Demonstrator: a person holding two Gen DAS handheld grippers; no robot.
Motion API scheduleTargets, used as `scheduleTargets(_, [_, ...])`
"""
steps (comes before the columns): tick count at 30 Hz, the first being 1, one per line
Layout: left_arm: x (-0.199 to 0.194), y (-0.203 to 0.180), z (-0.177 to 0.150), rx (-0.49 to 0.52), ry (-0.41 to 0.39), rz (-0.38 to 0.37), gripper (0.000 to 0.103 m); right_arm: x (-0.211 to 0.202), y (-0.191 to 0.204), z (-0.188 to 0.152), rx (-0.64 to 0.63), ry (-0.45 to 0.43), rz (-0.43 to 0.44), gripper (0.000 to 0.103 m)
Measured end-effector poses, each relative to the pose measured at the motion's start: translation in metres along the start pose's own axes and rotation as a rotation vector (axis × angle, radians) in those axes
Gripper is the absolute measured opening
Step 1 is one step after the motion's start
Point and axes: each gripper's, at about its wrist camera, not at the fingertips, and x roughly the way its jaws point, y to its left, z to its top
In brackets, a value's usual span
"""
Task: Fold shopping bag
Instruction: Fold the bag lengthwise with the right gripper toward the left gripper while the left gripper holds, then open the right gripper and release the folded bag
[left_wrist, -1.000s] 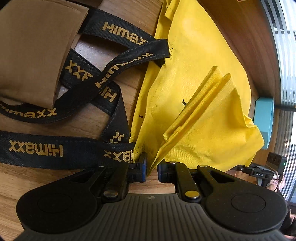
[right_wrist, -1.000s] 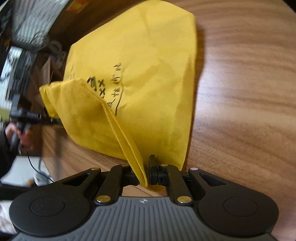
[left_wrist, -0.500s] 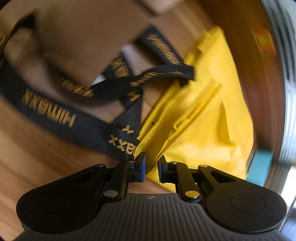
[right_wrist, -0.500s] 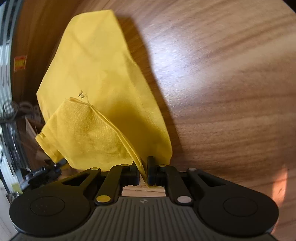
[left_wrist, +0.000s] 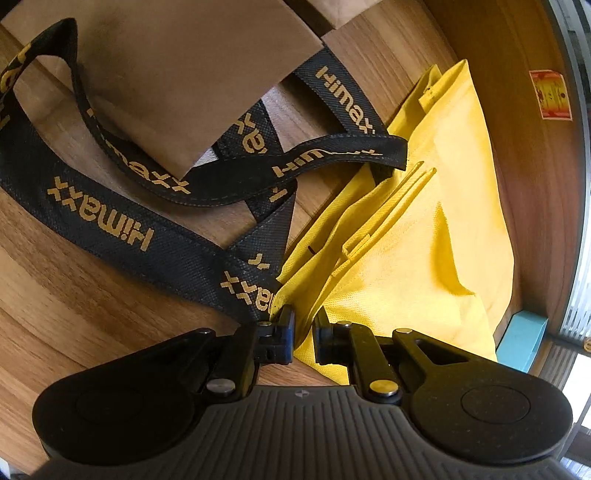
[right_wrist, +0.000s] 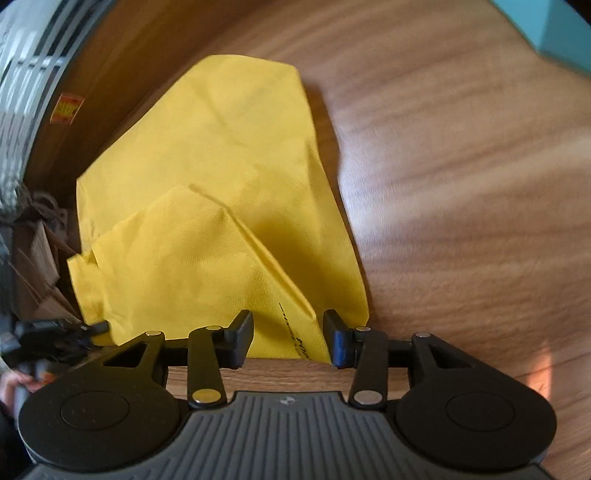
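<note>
A yellow fabric shopping bag (left_wrist: 424, 258) lies on the wooden table (left_wrist: 74, 314) with a loose fold standing up along its middle. Its black straps (left_wrist: 110, 221), printed in gold, sprawl to the left. My left gripper (left_wrist: 303, 325) pinches the bag's near corner beside a strap end, and its jaws are closing on the fabric. In the right wrist view the bag (right_wrist: 229, 166) lies flat with one flap folded over. My right gripper (right_wrist: 288, 325) is opening, its pads apart, with the bag's edge lying loose between them.
A brown paper sheet (left_wrist: 166, 74) covers part of the straps at the top left. A teal box (left_wrist: 521, 339) stands at the table's edge beyond the bag. Bare wooden tabletop (right_wrist: 461, 184) stretches to the right of the bag. Brown paper bags (right_wrist: 37, 258) sit below the table's left edge.
My right gripper has opened and let go of the bag's fold, which now lies on the bag. My left gripper has rolled while keeping its pinch on the corner.
</note>
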Motion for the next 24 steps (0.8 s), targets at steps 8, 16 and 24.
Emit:
scheduleTargets(8, [0.005,0.002,0.012,0.003,0.012,0.002,0.011,-0.038,0.048,-0.002,-0.419,-0.169,-0.28,0.066])
scheduleTargets(16, [0.009,-0.024,0.03,0.021,0.006,-0.001,0.011,-0.061,0.11,0.001,-0.871,-0.254,-0.361,0.077])
scheduleTargets(24, [0.014,-0.03,0.043,0.053,0.0,0.005,0.01,-0.027,0.164,0.039,-1.154,-0.03,-0.19,0.076])
